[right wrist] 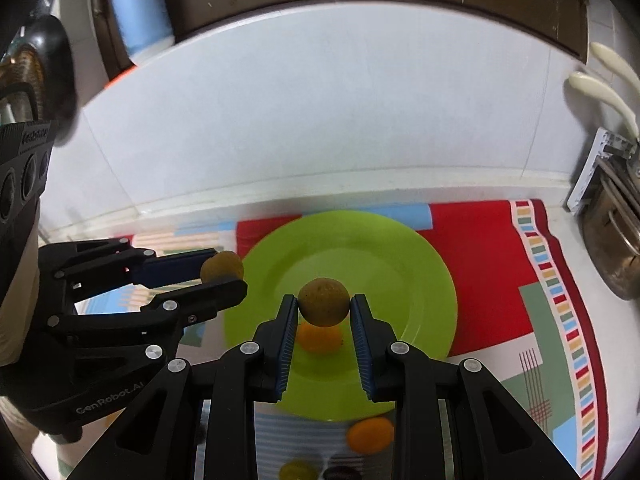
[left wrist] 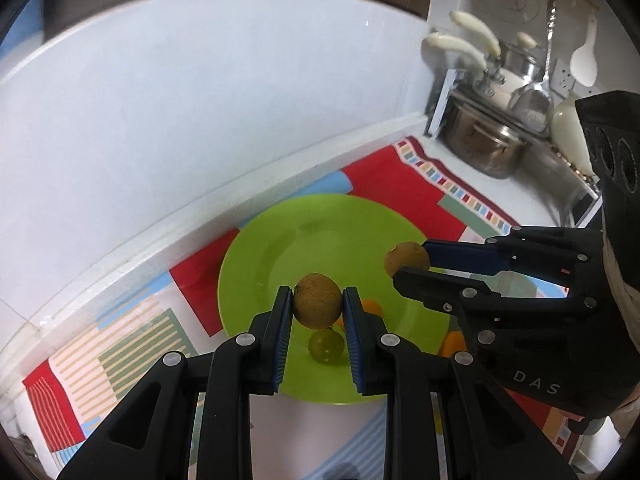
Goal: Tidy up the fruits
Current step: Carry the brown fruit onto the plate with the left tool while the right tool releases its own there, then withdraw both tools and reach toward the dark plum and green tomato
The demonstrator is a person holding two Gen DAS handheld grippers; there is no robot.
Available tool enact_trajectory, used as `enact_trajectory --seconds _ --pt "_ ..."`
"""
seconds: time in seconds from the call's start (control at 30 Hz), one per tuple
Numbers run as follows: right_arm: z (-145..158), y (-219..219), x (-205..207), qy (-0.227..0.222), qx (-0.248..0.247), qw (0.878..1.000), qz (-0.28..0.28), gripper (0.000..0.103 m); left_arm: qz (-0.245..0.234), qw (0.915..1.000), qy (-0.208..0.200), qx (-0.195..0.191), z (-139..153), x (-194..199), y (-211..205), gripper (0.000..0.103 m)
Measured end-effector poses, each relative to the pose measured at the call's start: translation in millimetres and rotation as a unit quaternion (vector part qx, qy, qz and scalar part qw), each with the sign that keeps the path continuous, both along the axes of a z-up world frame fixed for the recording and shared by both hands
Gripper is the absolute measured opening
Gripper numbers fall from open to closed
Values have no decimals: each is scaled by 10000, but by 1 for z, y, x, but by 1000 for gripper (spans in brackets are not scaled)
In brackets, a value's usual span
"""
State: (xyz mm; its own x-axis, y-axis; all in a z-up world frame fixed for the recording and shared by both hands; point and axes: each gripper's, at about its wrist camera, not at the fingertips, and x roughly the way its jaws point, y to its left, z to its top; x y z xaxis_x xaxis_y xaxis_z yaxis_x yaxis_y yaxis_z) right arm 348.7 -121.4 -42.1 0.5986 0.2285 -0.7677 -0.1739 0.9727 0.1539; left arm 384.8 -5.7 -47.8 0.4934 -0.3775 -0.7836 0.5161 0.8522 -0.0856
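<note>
A lime green plate [left wrist: 320, 224] [right wrist: 400, 256] lies on a patterned cloth. My left gripper [left wrist: 317, 304] is shut on a brown round fruit [left wrist: 318, 300] and holds it above the plate's near side; it also shows in the right wrist view [right wrist: 222, 268]. My right gripper [right wrist: 324, 304] is shut on a second brown fruit [right wrist: 324, 301] above the plate; it shows in the left wrist view [left wrist: 406, 262]. A green grape [left wrist: 325, 345] and an orange fruit [right wrist: 318, 338] lie on the plate below the grippers.
Another orange fruit [right wrist: 370, 434] and small dark and yellow-green fruits [right wrist: 298, 470] lie on the cloth [right wrist: 500, 264] near the plate. A dish rack with steel pots [left wrist: 484, 148] stands at the right. A white tiled wall runs behind. A blue-white bottle [right wrist: 140, 8] stands on a ledge above.
</note>
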Motion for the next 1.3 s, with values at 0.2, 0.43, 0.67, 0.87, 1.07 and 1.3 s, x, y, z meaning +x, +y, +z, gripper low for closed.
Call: enact_trajectory --seconds 0.2,0.43,0.67,0.87,1.07,1.3 --pt "-20 -5 16 379 112 9992 -106 28 33 9995 325 6 -19 16 -3 26" --pt "-32 -6 22 540 116 9984 -93 28 8 9992 393 66 -27 20 -5 26" --pt "-33 -9 21 530 168 9984 -118 29 55 9995 297 111 -23 17 -5 33" --pt "-25 -10 7 394 142 9990 -160 29 189 9997 66 104 -8 2 1 39" --pt "-8 -10 -18 146 227 9994 -217 29 318 9992 -244 61 12 -25 11 47" --pt "17 -7 -48 -195 190 9994 -236 38 481 9967 -650 94 34 -61 24 59"
